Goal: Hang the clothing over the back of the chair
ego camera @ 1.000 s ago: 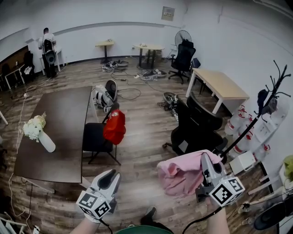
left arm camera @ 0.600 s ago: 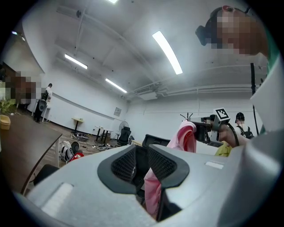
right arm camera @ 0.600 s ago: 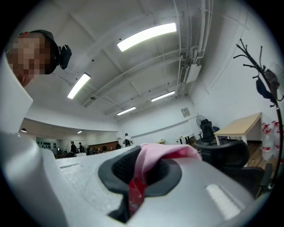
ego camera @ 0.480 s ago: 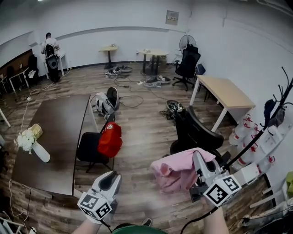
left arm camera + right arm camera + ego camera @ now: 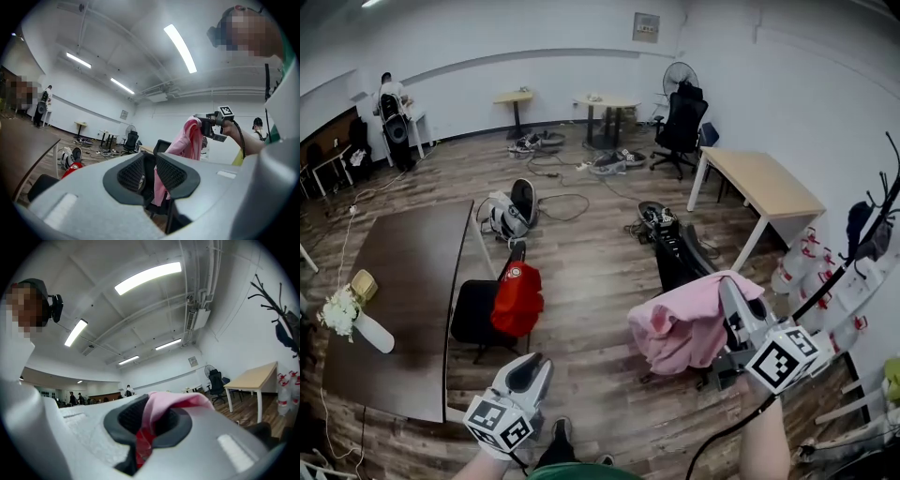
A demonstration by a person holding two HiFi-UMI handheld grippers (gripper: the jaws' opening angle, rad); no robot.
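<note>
My right gripper [image 5: 729,289] is shut on a pink garment [image 5: 684,323], which hangs in a bunch from its jaws. The cloth fills the gap between the pads in the right gripper view [image 5: 173,401]. A black office chair [image 5: 675,258] stands just behind the garment, its back partly hidden by the cloth. The left gripper view shows the pink garment [image 5: 187,140] held up beside that chair's back [image 5: 161,146]. Low and to the left, my left gripper [image 5: 528,370] holds nothing, with its jaws drawn together.
A dark brown table [image 5: 412,262] with a vase of white flowers [image 5: 342,314] stands at the left. Beside it is a black chair carrying a red garment [image 5: 516,300]. At the right are a light wood desk [image 5: 764,183], a coat rack [image 5: 862,234] and white bottles [image 5: 797,267].
The view has moved forward towards the black office chair. My right gripper has risen with the pink garment and now holds it against the chair's back. My left gripper stayed low.
</note>
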